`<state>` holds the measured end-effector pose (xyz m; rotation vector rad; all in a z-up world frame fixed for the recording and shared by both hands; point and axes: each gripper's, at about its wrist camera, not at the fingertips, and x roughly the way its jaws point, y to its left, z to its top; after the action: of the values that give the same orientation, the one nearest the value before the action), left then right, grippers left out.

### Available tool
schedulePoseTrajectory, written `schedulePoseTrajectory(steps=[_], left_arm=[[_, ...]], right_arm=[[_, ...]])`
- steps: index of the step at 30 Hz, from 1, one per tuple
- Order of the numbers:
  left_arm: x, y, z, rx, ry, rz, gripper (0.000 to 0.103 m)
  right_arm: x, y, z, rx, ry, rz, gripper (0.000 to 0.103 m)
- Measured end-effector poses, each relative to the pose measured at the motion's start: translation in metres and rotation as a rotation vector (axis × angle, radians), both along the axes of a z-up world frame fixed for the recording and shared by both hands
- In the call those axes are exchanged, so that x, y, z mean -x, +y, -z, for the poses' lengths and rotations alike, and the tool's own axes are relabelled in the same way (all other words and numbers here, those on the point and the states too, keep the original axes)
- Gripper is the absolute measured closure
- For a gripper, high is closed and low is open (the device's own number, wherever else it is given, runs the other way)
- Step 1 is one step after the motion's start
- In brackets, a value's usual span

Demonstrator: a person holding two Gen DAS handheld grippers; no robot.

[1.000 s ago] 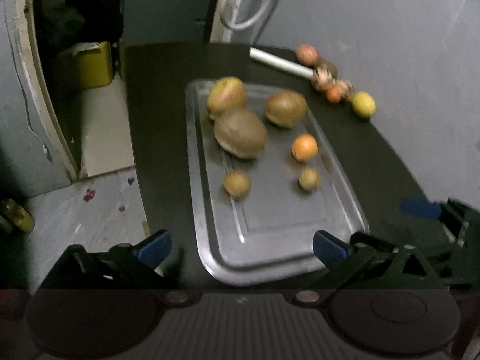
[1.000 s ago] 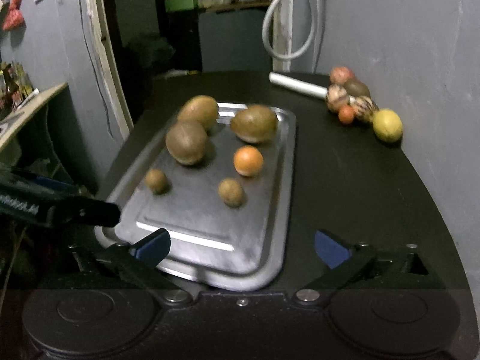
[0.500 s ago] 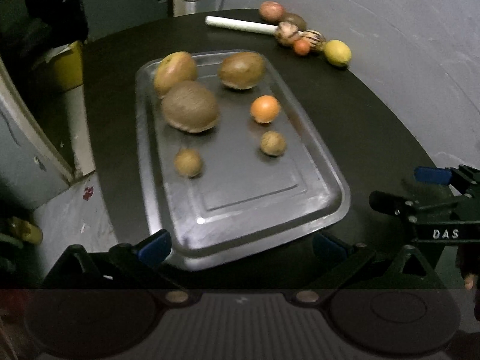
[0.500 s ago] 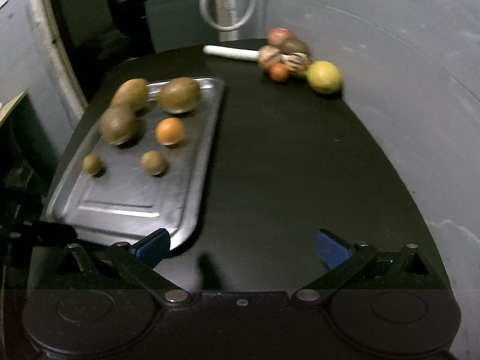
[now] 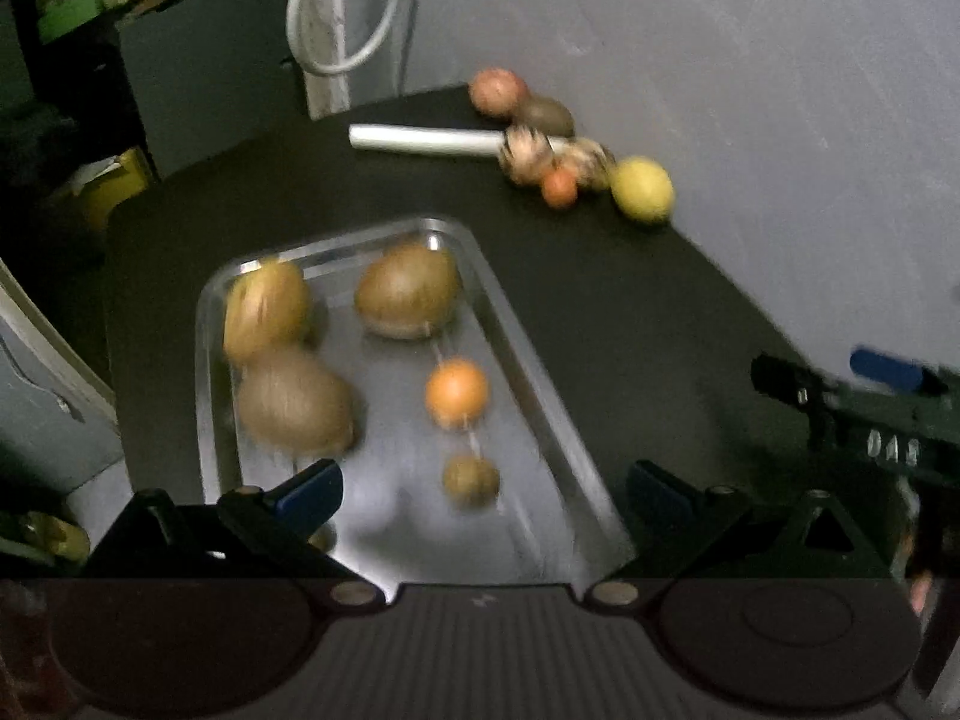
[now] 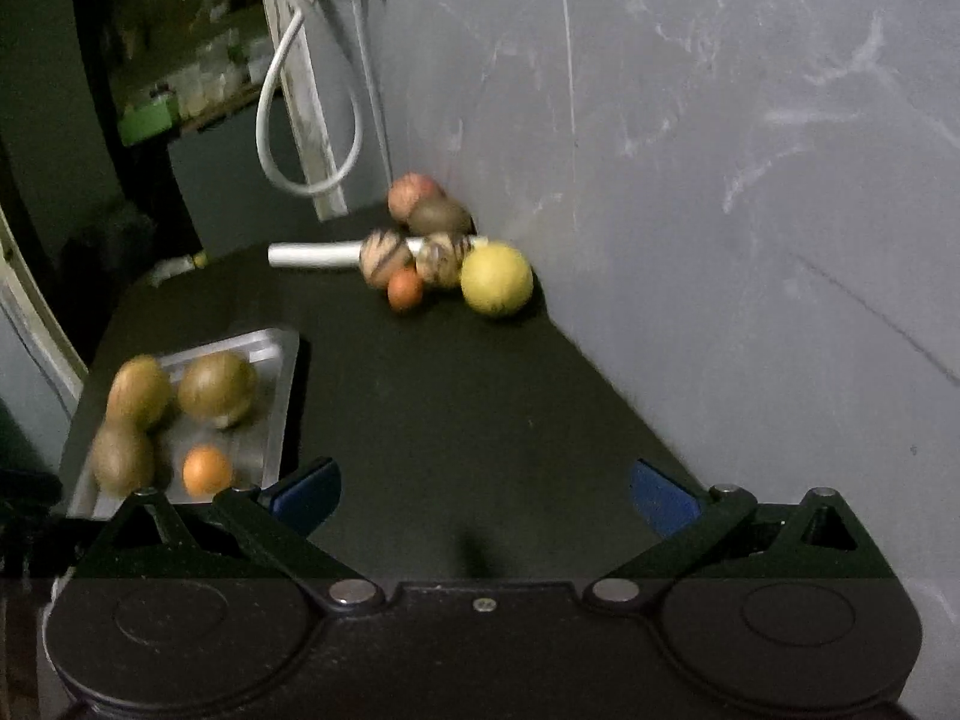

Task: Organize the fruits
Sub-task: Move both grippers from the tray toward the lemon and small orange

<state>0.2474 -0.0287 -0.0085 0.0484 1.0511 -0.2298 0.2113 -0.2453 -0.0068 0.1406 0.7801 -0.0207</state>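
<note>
both claws swung toward the fruit pile [image 6: 444, 246], left claw [image 5: 483, 489] and right claw [image 6: 486, 492] spread, small brown fruit [image 5: 471, 480] only in left view

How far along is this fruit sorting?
Partly done, it seems: several fruits already lie on the tray. Nothing is in hand; the left gripper and right gripper are both open and empty. Left: the pile by the wall, including the lemon.

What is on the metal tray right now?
On the metal tray lie three large brown fruits, one orange fruit and a small brown fruit. The left hand-held gripper covers the tray's near end, so anything there is hidden.
</note>
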Motion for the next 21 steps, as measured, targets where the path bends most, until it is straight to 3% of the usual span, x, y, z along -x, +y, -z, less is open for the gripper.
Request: schedulePoseTrajectory(steps=[6, 12, 18, 21], left_arm=[[-0.052, -0.008, -0.012, 0.065, -0.041, -0.071, 0.001], [-0.114, -0.025, 0.000, 0.142, -0.041, -0.096, 0.001], [-0.165, -0.055, 0.025, 0.098, -0.042, -0.060, 0.001], [-0.184, -0.066, 0.036, 0.114, -0.031, -0.062, 0.001]], right_arm=[[-0.044, -0.001, 0.007, -0.024, -0.035, 0.011, 0.001], [-0.087, 0.008, 0.026, -0.025, -0.082, 0.070, 0.001], [-0.128, 0.019, 0.053, 0.053, -0.123, 0.093, 0.009], [-0.148, 0.020, 0.064, 0.091, -0.126, 0.108, 0.012]])
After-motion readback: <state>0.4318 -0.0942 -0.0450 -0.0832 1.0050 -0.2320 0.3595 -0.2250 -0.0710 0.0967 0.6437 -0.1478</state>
